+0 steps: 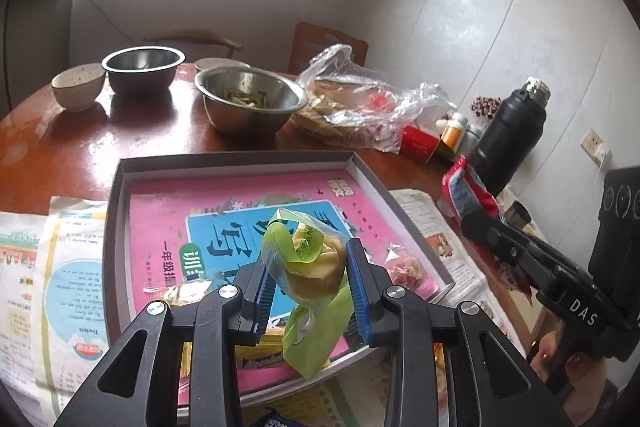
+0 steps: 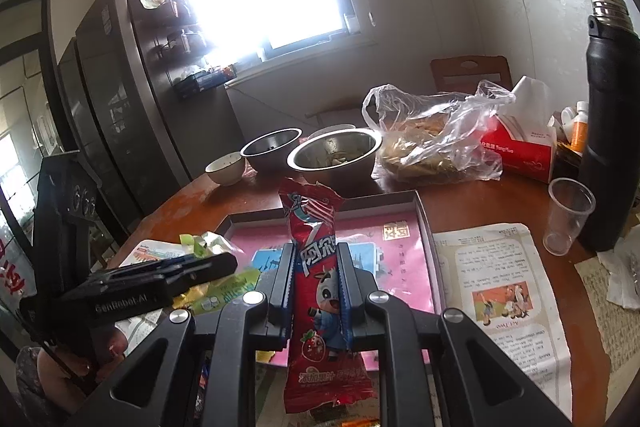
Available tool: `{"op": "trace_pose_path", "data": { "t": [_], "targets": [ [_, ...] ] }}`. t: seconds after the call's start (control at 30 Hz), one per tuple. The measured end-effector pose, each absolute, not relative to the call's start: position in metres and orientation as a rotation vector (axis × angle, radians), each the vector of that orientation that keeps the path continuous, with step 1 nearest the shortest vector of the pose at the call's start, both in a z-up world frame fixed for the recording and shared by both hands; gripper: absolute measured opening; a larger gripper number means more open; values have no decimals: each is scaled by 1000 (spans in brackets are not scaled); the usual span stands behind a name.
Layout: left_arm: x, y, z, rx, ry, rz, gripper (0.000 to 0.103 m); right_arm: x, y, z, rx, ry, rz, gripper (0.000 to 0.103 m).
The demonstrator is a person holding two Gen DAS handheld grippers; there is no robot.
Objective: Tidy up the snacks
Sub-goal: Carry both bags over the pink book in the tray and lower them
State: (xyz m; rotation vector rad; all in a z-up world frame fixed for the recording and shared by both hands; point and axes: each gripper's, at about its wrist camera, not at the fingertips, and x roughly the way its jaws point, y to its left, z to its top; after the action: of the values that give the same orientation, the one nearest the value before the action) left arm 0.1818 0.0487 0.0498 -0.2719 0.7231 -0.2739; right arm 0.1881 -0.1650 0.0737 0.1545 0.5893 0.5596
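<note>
My left gripper is shut on a green snack packet and holds it above the grey box lid lined with a pink booklet. My right gripper is shut on a red strawberry snack packet, upright over the same box. The right gripper and its red packet show at the right of the left wrist view. The left gripper with the green packet shows at the left of the right wrist view. A few wrapped snacks lie in the box.
On the wooden table stand two steel bowls, a ceramic bowl, a clear bag of food, a red tissue box, a black thermos and a plastic cup. Newspapers lie under the box.
</note>
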Motion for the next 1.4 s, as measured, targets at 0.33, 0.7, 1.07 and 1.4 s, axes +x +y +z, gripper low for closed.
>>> {"op": "trace_pose_path", "data": {
  "t": [0.33, 0.7, 1.07, 1.4],
  "targets": [
    [200, 47, 29, -284, 776, -339, 35, 203, -153, 58, 170, 639, 549, 19],
    [205, 41, 15, -248, 811, -370, 35, 212, -146, 39, 169, 689, 528, 19],
    [205, 37, 9, -225, 819, -383, 35, 217, -143, 22, 181, 725, 514, 20],
    [205, 38, 5, -224, 832, -388, 35, 223, -134, 10, 169, 756, 508, 20]
  ]
}}
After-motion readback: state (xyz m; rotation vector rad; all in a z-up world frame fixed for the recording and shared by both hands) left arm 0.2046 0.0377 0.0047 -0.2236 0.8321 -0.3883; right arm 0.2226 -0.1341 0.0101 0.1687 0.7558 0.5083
